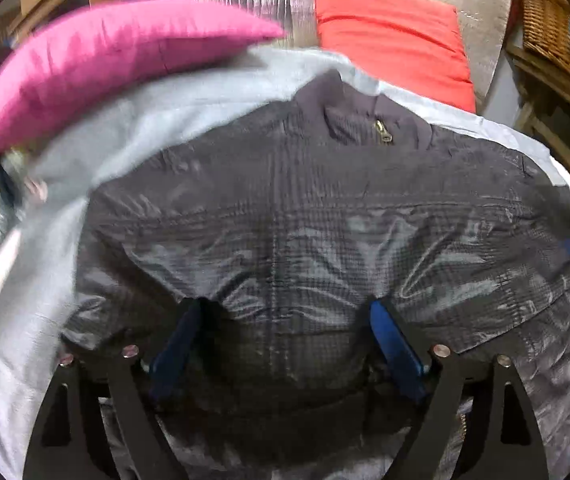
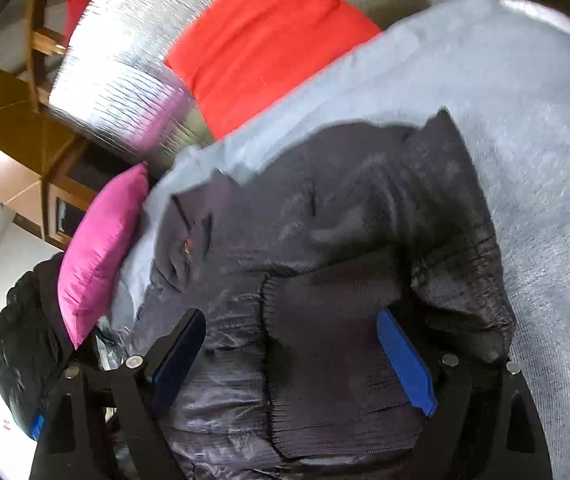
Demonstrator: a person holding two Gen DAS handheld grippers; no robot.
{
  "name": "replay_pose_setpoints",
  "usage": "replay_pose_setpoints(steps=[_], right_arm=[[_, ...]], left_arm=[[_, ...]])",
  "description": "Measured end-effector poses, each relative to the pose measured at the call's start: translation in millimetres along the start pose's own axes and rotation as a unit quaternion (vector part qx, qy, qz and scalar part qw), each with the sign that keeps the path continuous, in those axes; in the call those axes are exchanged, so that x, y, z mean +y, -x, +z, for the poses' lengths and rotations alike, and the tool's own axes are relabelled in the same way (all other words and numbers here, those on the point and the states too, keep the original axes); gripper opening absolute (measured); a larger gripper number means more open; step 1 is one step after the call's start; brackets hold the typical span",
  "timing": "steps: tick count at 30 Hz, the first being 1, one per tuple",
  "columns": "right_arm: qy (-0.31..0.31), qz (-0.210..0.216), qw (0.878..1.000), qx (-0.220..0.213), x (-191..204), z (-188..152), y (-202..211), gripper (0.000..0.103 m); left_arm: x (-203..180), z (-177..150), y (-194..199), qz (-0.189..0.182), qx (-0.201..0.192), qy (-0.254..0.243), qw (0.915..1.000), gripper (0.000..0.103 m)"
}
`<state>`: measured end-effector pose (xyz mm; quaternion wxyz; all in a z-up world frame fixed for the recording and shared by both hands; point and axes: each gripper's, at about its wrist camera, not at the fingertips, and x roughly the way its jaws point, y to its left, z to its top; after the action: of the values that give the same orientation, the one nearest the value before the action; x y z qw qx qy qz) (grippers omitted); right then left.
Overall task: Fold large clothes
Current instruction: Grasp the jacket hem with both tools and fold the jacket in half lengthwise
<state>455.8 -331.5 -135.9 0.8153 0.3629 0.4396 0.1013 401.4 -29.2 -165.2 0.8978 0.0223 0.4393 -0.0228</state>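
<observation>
The jacket [image 1: 305, 220] lies spread on the sheet [image 1: 45, 280]. One cushion [image 1: 97, 60] sits far left, another cushion [image 1: 393, 36] far right behind it.

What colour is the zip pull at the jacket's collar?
Brass-gold, on the dark grey jacket; the zip pull shows best in the left wrist view.

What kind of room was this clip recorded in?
Probably a home living room or bedroom: a dark jacket lies on a grey-covered sofa or bed with pink and red cushions; a wicker basket stands beside.
</observation>
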Motion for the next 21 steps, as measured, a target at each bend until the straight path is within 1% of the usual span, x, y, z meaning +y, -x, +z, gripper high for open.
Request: replay_pose_setpoints(steps=[1, 3, 4, 5, 8, 10, 11, 13, 15, 17, 19, 21], right_arm=[[0.0, 0.004, 1.0, -0.004, 7.9, -2.8, 12.6, 0.09], [0.019, 0.02, 1.0, -0.01, 22.0, -8.6, 34.1, 0.09], [0.029, 0.019, 0.999, -0.018, 26.9, -13.4, 48.8, 0.09], [0.043, 0.022, 0.999, -0.024, 32.4, -22.7, 65.7, 0.09], [0.073, 0.026, 0.997, -0.027, 34.9, -59.9, 113.7, 0.09], [0.099, 0.028, 0.994, -0.026, 29.9, -96.0, 152.8, 0.09], [0.108, 0.023, 0.994, -0.028, 27.9, -112.9, 165.8, 0.09], [0.116, 0.008, 0.993, -0.024, 10.8, -148.8, 195.3, 0.09], [0.107, -0.009, 0.994, -0.019, -8.0, -184.1, 219.1, 0.09], [0.087, -0.013, 0.996, -0.018, -29.1, -213.6, 232.8, 0.09], [0.061, -0.027, 0.997, -0.026, -52.6, -245.2, 252.9, 0.09], [0.044, -0.032, 0.998, -0.021, -67.1, -261.8, 255.4, 0.09]], left_arm=[[1.9, 1.4, 5.2, -0.014, 0.011, 0.006, 0.9998, 0.087], [8.6, -0.1, 19.3, -0.032, 0.017, 0.024, 0.9991, 0.087], [15.2, -4.0, 35.5, -0.044, 0.007, 0.036, 0.9984, 0.087], [18.4, -10.1, 48.2, -0.047, -0.001, 0.04, 0.9981, 0.087], [42.0, -38.3, 98.8, -0.058, -0.026, 0.056, 0.9964, 0.087], [58.8, -62.4, 124.7, -0.059, -0.034, 0.061, 0.9958, 0.087], [68.0, -76.7, 138.0, -0.059, -0.04, 0.069, 0.9951, 0.087], [89.8, -113.4, 166.0, -0.05, -0.042, 0.086, 0.9942, 0.087], [105.1, -139.6, 181.2, -0.044, -0.045, 0.102, 0.9928, 0.088], [119.5, -174.2, 198.1, -0.028, -0.034, 0.117, 0.9922, 0.088], [133.0, -209.5, 210.7, -0.029, -0.026, 0.143, 0.989, 0.088], [141.6, -234.3, 212.8, -0.028, -0.01, 0.161, 0.9865, 0.088]])
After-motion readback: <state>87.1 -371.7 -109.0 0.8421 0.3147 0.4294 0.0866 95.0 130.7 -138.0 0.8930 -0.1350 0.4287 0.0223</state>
